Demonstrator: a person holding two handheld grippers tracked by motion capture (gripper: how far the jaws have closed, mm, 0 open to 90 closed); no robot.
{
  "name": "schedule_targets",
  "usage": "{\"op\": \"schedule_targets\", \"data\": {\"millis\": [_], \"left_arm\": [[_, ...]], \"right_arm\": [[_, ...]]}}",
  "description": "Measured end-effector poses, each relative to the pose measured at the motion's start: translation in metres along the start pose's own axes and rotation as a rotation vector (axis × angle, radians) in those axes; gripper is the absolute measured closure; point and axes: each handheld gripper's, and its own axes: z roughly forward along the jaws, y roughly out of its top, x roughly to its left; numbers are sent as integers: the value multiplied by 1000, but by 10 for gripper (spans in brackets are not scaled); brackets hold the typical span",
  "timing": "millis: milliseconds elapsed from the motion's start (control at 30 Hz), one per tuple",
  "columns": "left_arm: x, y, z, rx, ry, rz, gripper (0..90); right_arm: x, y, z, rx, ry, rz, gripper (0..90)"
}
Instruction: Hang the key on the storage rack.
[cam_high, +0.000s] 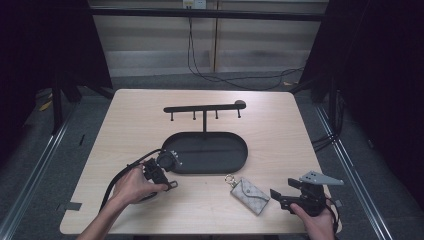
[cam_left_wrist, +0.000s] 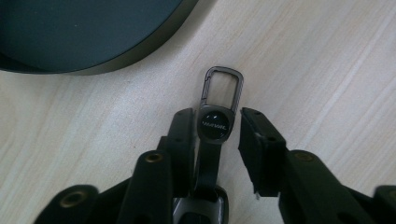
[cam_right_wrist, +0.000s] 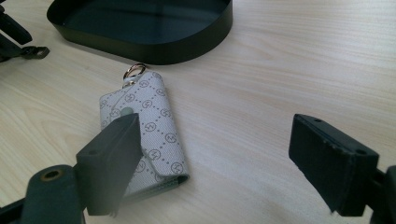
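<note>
Presently left gripper jaws straddle black key clip lying flat on table beside tray, unclamped. Right gripper spread wide, key pouch near its left jaw.

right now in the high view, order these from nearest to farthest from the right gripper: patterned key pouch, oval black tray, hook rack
From the right gripper:
1. Patterned key pouch, just to its left on the table, near the front edge.
2. Oval black tray, farther back and left, mid-table.
3. Hook rack, standing behind the tray, toward the table's far side.
</note>
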Motion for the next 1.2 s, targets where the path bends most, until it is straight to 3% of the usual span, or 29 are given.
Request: {"op": "schedule_targets", "data": {"millis": [100, 333, 433, 1033, 1133, 1200], "left_arm": [[5, -1, 1, 1, -2, -20, 685], [4, 1, 4, 7, -18, -13, 686], [2, 4, 6, 32, -11, 15, 677], [-3, 11, 11, 75, 27, 48, 689], [-6, 13, 11, 89, 44, 82, 699], [-6, 13, 11, 95, 48, 83, 702]], "right_arm": [[0, 0, 0, 1, 1, 2, 174], [0, 0, 0, 2, 2, 2, 173], [-1, 0, 1, 4, 2, 5, 172], [-1, 0, 1, 9, 2, 1, 171], [-1, 0, 2, 11, 1, 1, 172], [-1, 0, 2, 11, 0, -1, 171]]}}
